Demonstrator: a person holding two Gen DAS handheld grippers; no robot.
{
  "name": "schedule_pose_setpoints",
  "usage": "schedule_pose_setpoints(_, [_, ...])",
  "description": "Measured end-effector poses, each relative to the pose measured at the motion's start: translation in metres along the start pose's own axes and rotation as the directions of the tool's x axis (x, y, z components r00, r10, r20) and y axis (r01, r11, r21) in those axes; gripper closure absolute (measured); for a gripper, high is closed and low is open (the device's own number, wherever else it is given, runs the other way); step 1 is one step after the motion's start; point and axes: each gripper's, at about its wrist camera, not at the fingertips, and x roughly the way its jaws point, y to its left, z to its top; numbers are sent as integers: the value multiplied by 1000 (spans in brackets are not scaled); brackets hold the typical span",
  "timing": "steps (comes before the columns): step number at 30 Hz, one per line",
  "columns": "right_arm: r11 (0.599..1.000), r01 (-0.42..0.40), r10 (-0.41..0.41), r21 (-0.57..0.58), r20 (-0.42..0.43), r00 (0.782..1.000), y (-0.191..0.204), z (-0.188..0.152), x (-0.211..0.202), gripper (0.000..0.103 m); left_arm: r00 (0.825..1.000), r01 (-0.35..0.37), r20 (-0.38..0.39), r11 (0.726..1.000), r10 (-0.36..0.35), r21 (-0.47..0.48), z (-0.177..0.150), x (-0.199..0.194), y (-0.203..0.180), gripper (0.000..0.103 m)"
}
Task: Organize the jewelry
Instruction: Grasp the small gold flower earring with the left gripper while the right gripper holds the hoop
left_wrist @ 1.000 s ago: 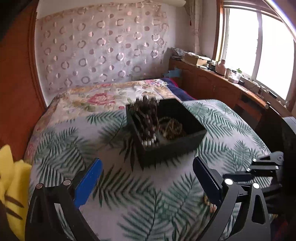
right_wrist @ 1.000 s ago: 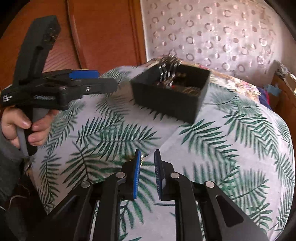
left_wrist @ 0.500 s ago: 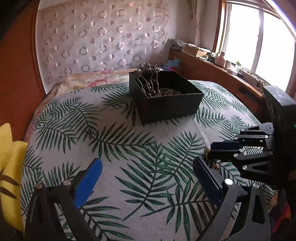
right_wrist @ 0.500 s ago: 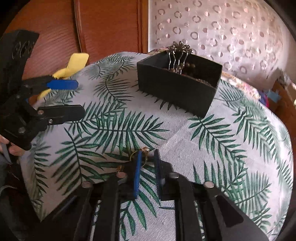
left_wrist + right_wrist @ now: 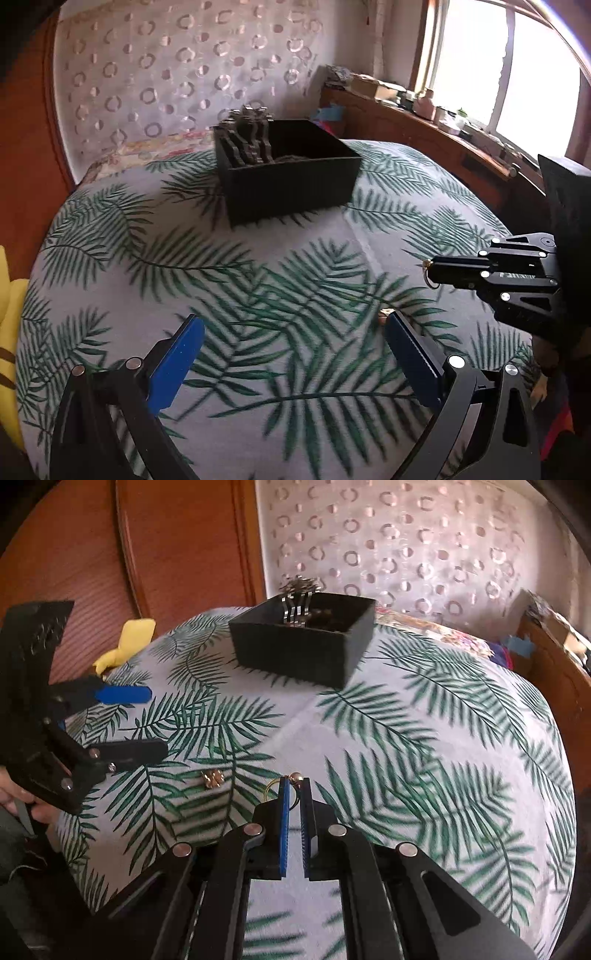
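Note:
A black jewelry box [image 5: 288, 173] holding hair clips and chains stands on the palm-leaf cloth [image 5: 258, 288]; it also shows in the right wrist view [image 5: 303, 642]. My right gripper [image 5: 294, 786] is shut on a gold ring earring [image 5: 272, 787], held above the cloth; its tip shows in the left wrist view [image 5: 430, 271]. A small gold piece [image 5: 212, 777] lies on the cloth, and in the left wrist view [image 5: 383, 313] it sits by my right fingertip. My left gripper [image 5: 291, 328] is open and empty above the cloth.
A yellow cloth [image 5: 125, 642] lies at the table's left edge. A wooden panel [image 5: 166, 554] and a patterned curtain [image 5: 177, 81] stand behind. A cluttered wooden sill [image 5: 424, 114] runs under the window on the right.
My right gripper has lifted the gold ring earring off the cloth. My left gripper has drawn back and lower, so the box looks farther away.

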Motion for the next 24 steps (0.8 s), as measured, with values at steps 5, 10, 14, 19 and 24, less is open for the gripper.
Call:
schedule_pose_setpoints(5, [1000,3,-3,30,18,1000,-9,-6,-10,96,1000,26,-10,998,-26,55,1,5,-25,21])
schedule_pose_setpoints(10, [999,4,-5,41,26,1000,-14,-7,-13,96,998,47,-36,994,-44,100,0,13,-44,43])
schedule_pose_setpoints(14, [999,4,-5,43,28,1000,-17,-7,-14,96,997,68,-57,990,-61,127,0,19,-55,59])
schedule_pose_setpoints(19, [999,3,-4,44,29,1000,-18,-9,-16,96,997,53,-62,987,-45,150,-2,23,-57,77])
schedule_pose_setpoints(24, [999,2,-3,38,28,1000,-16,-8,-15,96,996,75,-58,988,-68,134,-3,20,-53,89])
